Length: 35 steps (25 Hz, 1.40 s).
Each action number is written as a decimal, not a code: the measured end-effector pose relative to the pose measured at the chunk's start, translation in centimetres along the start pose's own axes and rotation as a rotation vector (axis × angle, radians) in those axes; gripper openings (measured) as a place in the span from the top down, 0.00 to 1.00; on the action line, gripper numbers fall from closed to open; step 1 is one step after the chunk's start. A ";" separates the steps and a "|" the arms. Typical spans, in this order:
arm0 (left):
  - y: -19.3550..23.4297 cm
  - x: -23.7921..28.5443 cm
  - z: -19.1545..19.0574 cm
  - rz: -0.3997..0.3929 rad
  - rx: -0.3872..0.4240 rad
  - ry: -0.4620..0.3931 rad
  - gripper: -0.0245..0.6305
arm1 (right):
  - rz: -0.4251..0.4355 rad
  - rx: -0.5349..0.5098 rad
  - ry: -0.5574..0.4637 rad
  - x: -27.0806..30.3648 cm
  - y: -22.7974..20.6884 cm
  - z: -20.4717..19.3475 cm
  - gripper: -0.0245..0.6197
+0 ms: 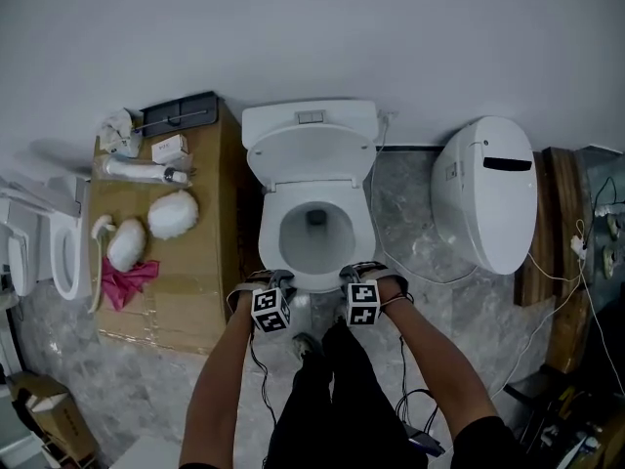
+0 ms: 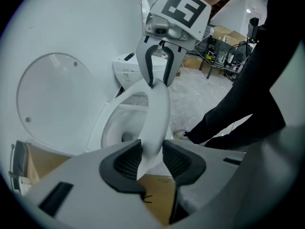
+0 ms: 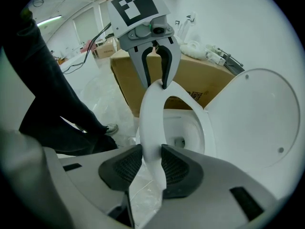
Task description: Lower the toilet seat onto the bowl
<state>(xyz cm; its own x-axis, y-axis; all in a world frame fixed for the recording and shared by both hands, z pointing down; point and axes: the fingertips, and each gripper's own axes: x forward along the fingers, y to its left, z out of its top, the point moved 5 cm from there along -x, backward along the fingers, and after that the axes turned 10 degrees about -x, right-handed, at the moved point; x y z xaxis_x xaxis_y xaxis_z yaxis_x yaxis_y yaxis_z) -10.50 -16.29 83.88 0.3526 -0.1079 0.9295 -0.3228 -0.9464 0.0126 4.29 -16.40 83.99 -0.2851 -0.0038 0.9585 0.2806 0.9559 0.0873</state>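
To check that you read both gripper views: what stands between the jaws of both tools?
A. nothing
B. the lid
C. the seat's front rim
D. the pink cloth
C: in each gripper view the seat passes by its front rim between the jaws, of the left tool and of the right tool alike.

White wall (image 1: pixel 439 37), grey marbled floor (image 1: pixel 410 218), cardboard box (image 1: pixel 186 296).
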 end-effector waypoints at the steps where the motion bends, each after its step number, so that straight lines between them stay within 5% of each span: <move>1: -0.3 0.6 -0.3 0.008 0.010 -0.003 0.75 | -0.005 -0.004 0.005 0.6 0.4 -0.1 0.74; 12: -3.9 7.8 -4.4 0.002 0.133 0.013 0.74 | -0.014 -0.039 0.059 8.4 4.8 -1.2 0.71; 35: -5.6 20.4 -9.9 -0.031 0.171 0.045 0.76 | 0.019 -0.008 0.100 22.0 7.8 -4.4 0.70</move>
<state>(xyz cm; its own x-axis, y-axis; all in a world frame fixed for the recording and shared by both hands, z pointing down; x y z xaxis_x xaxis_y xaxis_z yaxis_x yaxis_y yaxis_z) -10.19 -10.16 106.47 0.3193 -0.0680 0.9452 -0.1575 -0.9874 -0.0179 4.22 -10.29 106.94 -0.1867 -0.0154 0.9823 0.2928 0.9536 0.0706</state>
